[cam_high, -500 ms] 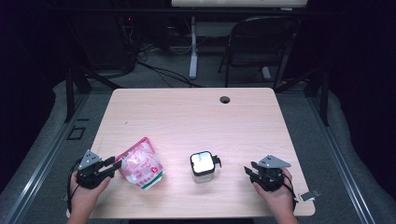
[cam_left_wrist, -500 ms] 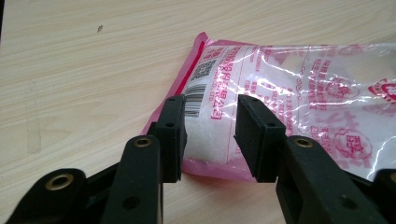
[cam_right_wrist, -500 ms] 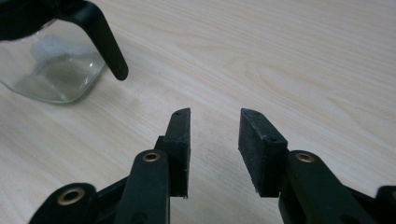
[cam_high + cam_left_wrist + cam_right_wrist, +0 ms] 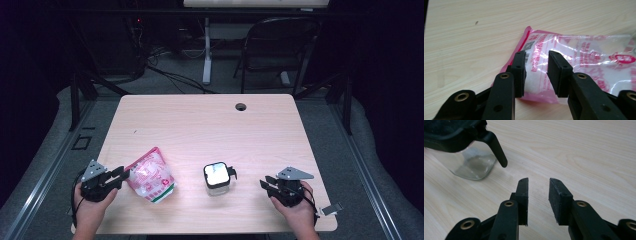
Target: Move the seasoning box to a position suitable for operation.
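Dark floor, cables and a black chair (image 4: pixel 280 50) sit beyond the far edge of the pale wooden surface (image 4: pixel 210 125), which has a small round hole (image 4: pixel 241 107) near its far side.

At the near left, a hand holds the left gripper (image 4: pixel 121 176), its jaws pointing right at a pink and clear plastic bag (image 4: pixel 150 175) that lies flat on the surface. From above, the jaw tips reach just to the bag's left edge. In the left gripper view the left gripper (image 4: pixel 537 72) stands partly open, with a gap between the pads; the bag (image 4: pixel 584 60) lies under and beyond them, and the pads do not press on it. Whether the tips touch the film I cannot tell.

Right of the bag, near the middle, stands a small clear jar (image 4: pixel 217 179) with a black-rimmed lid and a black latch on its right side. The right gripper (image 4: pixel 265 184), at the near right, points left toward it but stays apart from it. In the right gripper view the right gripper (image 4: pixel 538 192) is partly open over bare wood, nothing between its jaws, and the jar (image 4: pixel 471 162) is cut off at the top left corner, so its lid is mostly out of frame.

The bag's print is too glossy and small to read, and its white contents are hard to identify.
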`<state>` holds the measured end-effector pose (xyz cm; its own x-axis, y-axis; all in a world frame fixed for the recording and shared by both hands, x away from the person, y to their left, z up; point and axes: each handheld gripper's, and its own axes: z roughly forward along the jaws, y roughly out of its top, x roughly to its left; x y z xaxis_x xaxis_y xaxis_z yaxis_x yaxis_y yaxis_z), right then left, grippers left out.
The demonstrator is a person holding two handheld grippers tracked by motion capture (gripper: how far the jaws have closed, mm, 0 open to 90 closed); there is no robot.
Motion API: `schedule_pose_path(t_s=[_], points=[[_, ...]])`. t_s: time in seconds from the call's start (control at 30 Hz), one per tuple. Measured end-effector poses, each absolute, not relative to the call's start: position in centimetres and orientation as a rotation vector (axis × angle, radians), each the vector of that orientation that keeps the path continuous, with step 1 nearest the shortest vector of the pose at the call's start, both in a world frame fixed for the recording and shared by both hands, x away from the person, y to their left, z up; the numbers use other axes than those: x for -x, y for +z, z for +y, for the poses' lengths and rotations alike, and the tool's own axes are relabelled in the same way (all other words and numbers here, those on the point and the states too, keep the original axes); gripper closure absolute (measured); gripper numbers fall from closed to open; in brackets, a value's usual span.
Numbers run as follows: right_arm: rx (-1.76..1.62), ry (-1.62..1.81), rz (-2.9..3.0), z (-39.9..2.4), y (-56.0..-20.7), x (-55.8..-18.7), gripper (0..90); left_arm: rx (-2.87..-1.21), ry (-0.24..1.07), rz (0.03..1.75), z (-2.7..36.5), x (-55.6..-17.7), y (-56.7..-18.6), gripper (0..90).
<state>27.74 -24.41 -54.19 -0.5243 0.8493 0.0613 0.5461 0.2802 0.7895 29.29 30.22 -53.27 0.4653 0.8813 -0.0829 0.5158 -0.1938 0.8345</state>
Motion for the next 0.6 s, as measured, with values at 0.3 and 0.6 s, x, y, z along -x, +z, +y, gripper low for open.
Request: schedule_pose_path(t_s=[0.3,0.6], points=[[-1.242,1.236,2.160,-23.6,-52.9,-28.5,71.0,-1.915,0.502,1.125,28.1,-28.9,-52.5,67.7],[-1.165,1.231,2.210,-21.4,-52.6,-29.2,76.5,-1.928,0.475,1.099,27.2,-28.9,-52.3,68.5]])
